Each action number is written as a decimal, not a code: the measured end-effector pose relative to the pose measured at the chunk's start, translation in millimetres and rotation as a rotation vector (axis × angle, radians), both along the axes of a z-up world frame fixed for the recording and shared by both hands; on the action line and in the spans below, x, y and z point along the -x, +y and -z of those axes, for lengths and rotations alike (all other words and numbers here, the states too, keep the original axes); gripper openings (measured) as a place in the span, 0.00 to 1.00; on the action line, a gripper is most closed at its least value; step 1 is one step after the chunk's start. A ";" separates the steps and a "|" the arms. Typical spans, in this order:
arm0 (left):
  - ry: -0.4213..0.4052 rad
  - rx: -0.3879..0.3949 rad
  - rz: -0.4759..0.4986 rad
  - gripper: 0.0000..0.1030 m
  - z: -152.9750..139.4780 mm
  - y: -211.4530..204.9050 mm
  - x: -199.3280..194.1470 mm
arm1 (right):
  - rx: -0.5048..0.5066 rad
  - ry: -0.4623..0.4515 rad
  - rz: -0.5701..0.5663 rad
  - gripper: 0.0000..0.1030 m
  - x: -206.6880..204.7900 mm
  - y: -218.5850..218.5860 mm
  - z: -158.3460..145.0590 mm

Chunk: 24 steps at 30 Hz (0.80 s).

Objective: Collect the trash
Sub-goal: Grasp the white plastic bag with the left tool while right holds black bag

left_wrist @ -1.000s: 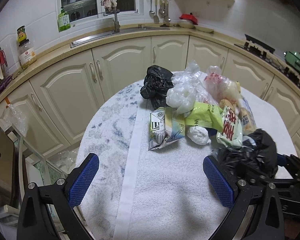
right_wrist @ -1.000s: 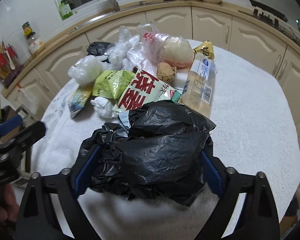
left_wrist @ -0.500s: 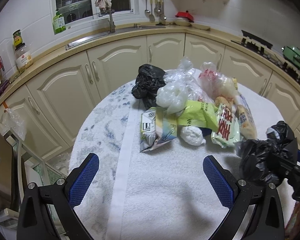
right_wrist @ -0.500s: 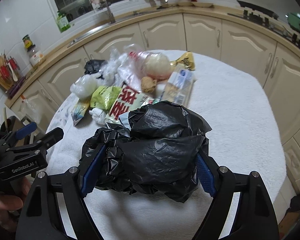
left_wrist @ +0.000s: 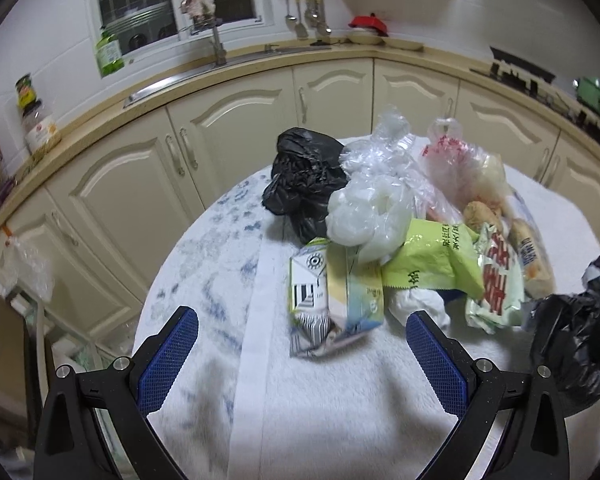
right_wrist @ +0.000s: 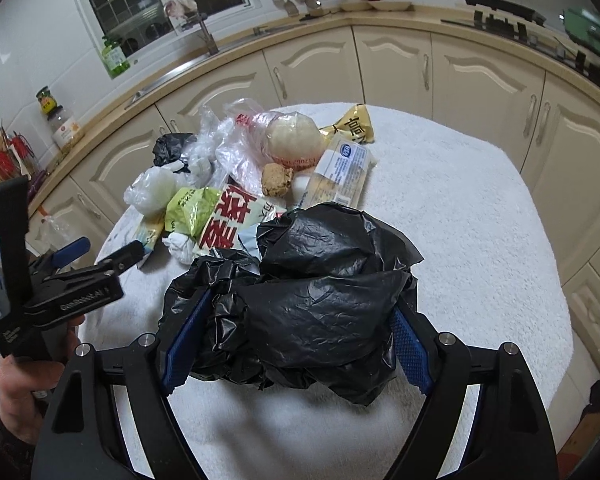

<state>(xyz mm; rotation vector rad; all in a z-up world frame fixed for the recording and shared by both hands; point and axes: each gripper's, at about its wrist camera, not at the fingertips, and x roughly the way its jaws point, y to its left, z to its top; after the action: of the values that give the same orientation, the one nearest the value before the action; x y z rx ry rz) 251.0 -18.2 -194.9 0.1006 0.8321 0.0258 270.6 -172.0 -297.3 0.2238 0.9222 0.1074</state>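
Observation:
A heap of trash lies on the towel-covered round table (left_wrist: 340,408): a small black bag (left_wrist: 300,176), a white plastic bag (left_wrist: 368,208), a green packet (left_wrist: 432,256), a striped packet (left_wrist: 328,292), a red-lettered packet (left_wrist: 496,280) and a crumpled tissue (left_wrist: 420,306). My left gripper (left_wrist: 302,320) is open just short of the striped packet, with nothing between its pads. The right gripper (right_wrist: 302,300) is shut on a large crumpled black trash bag (right_wrist: 320,288), held just above the towel. That bag (left_wrist: 572,332) also shows at the right edge of the left wrist view.
Cream cabinets (left_wrist: 236,128) and a counter with a sink (left_wrist: 220,56) curve behind the table. A bun in a clear bag (right_wrist: 292,140), a biscuit pack (right_wrist: 344,172) and a yellow wrapper (right_wrist: 352,128) lie at the heap's far side. A person's hand (right_wrist: 28,376) holds the left gripper (right_wrist: 100,256).
My left gripper has moved in closer to the heap. The right gripper with the black bag has drawn away to the right in the left wrist view.

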 end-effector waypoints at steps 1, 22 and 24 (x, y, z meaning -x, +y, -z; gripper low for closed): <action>0.000 -0.007 0.007 0.99 2.5 -1.6 -5.4 | -0.002 -0.001 -0.001 0.81 -1.4 0.8 -0.2; 0.030 0.154 0.094 0.40 13.4 1.8 -85.2 | -0.018 -0.028 -0.001 0.81 -27.3 -10.2 -10.6; -0.007 0.151 0.096 0.40 8.6 5.3 -83.0 | -0.019 -0.038 0.008 0.81 -23.0 -13.9 -14.1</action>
<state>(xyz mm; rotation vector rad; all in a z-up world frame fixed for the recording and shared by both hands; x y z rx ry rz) 334.0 -12.9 -203.5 -0.0022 0.8192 -0.1268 293.6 -185.9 -283.2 0.2423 0.8826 0.1129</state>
